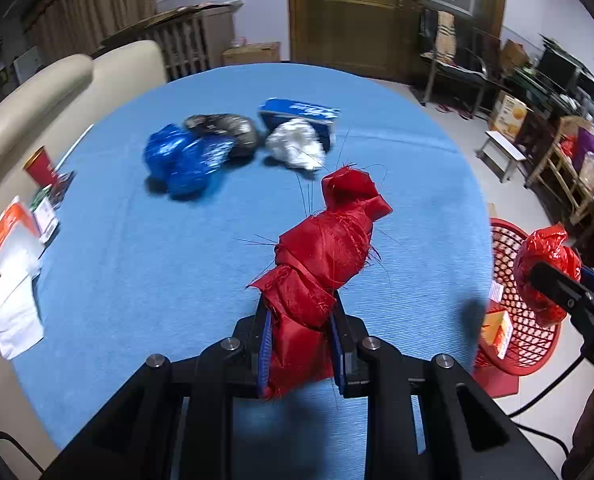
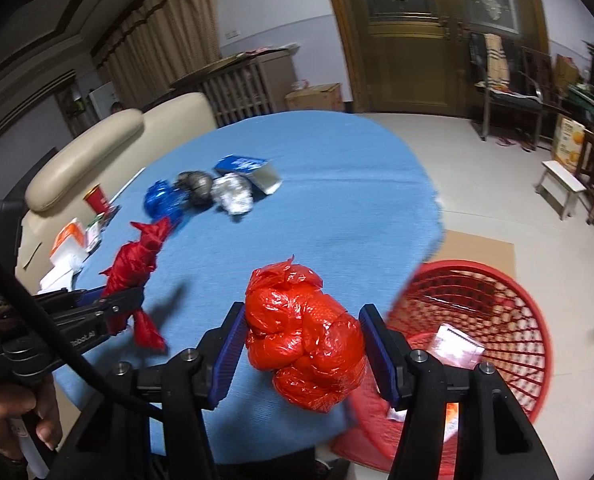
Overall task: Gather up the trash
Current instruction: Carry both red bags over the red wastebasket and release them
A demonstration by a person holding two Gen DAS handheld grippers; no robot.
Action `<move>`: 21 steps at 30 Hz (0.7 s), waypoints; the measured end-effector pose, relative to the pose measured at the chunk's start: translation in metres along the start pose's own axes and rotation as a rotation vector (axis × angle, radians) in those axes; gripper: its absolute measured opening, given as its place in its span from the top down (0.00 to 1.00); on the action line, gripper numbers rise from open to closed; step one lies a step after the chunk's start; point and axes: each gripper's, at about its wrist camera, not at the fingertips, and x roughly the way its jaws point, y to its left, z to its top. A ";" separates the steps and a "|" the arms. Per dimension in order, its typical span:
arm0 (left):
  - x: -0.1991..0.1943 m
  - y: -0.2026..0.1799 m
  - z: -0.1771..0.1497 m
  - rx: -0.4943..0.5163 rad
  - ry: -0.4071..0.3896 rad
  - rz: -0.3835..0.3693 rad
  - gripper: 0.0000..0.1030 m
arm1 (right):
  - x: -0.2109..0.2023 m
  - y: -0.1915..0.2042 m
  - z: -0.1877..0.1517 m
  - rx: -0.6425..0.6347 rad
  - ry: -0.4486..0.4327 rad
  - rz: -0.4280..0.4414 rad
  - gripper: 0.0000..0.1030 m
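Note:
My left gripper [image 1: 301, 344] is shut on a knotted red cloth bundle [image 1: 321, 256] and holds it above the blue table [image 1: 137, 248]; the bundle also shows in the right wrist view [image 2: 135, 264]. My right gripper [image 2: 301, 352] is shut on a crumpled red plastic bag [image 2: 305, 336] at the table's right edge, beside a red mesh basket [image 2: 509, 304] on the floor; the bag also shows in the left wrist view [image 1: 545, 264]. On the table lie a blue foil wad [image 1: 181, 160], a dark wad [image 1: 225, 130], a white crumpled wad [image 1: 297, 144] and a blue box [image 1: 297, 114].
The red basket [image 1: 525, 320] holds paper packets [image 2: 457, 348]. A red cup [image 1: 41, 166] and white and orange packets [image 1: 13, 240] lie at the table's left edge. A cream sofa [image 1: 37, 92] stands behind the table. A small white stool [image 2: 561, 184] and shelves stand at the right.

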 end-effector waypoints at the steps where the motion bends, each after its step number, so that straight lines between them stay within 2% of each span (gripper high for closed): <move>1: 0.001 -0.005 0.001 0.009 0.001 -0.005 0.75 | -0.002 -0.007 0.000 0.009 -0.002 -0.013 0.41; 6: 0.004 -0.027 0.004 0.055 0.005 -0.032 0.75 | -0.012 -0.040 -0.004 0.058 -0.005 -0.067 0.41; 11: 0.005 -0.039 0.005 0.080 0.015 -0.043 0.75 | -0.014 -0.058 -0.006 0.094 -0.003 -0.081 0.41; 21: 0.003 -0.029 -0.001 0.044 0.022 -0.049 0.75 | -0.008 -0.048 -0.006 0.080 -0.004 -0.055 0.41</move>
